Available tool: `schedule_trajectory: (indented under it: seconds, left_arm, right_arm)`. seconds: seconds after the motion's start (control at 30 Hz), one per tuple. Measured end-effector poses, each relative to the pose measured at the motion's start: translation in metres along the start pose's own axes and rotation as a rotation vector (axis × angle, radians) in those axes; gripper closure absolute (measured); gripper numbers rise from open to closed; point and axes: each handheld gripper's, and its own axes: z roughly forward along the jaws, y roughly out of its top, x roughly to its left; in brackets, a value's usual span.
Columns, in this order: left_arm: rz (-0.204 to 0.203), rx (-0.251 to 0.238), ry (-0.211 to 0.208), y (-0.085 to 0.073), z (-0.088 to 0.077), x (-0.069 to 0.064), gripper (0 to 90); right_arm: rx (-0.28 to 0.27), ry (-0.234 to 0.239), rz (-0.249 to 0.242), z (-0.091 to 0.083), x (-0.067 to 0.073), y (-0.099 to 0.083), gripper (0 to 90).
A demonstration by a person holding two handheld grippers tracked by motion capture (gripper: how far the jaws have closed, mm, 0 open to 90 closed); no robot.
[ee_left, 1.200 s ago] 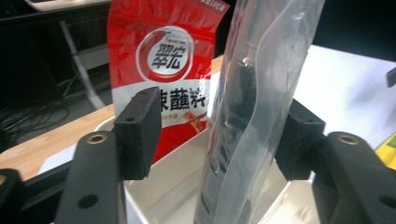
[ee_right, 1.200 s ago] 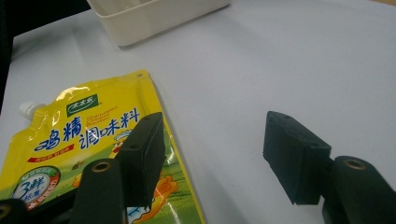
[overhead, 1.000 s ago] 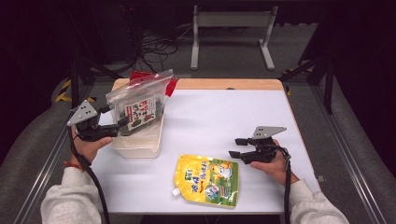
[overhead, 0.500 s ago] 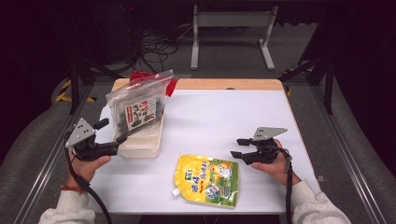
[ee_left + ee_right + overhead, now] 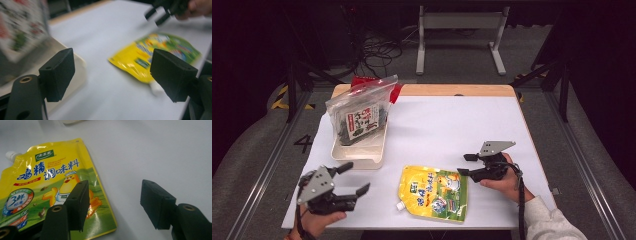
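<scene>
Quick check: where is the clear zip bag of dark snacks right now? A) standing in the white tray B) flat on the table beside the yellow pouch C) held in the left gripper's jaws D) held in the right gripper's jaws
A: the zip bag stands upright in the white tray, apart from both grippers.

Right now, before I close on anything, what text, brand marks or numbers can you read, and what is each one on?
"鸡精调味料": yellow pouch, large blue characters.
"太太乐": green badge at the pouch's top.
"Granulated Chicken Bouillon": small print under the badge, barely legible.
"3鲜": round blue seal on the pouch; the lines below it are too small to read.
"4": floor left of the table.
Seaweed packet label in the clear zip bag: too small and blurred to read.
</scene>
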Motion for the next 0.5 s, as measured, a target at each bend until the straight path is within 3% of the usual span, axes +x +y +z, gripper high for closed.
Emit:
schedule_trajectory:
  seconds: [0.13, 0.17, 0.3, 0.4, 0.5]
  left_arm:
    - [0.002, 0.126, -0.091, -0.016, 0.024, -0.018, 20.1]
    - [0.002, 0.126, -0.091, -0.016, 0.024, -0.018, 19.8]
    - [-0.021, 0.22, -0.162, -0.026, 0.048, -0.03, 18.6]
    - [-0.05, 0.244, -0.196, -0.029, 0.058, -0.035, 17.8]
    - [-0.047, 0.264, -0.209, -0.03, 0.066, -0.039, 19.8]
  right_arm:
    - [0.024, 0.027, -0.018, 0.005, 0.007, 0.0, 39.3]
    - [0.024, 0.027, -0.018, 0.005, 0.007, 0.0, 39.3]
    - [0.052, 0.048, -0.025, 0.009, 0.014, -0.002, 37.2]
    - [0.074, 0.062, -0.032, 0.011, 0.017, -0.003, 36.3]
    - [0.083, 0.068, -0.036, 0.013, 0.019, -0.003, 36.2]
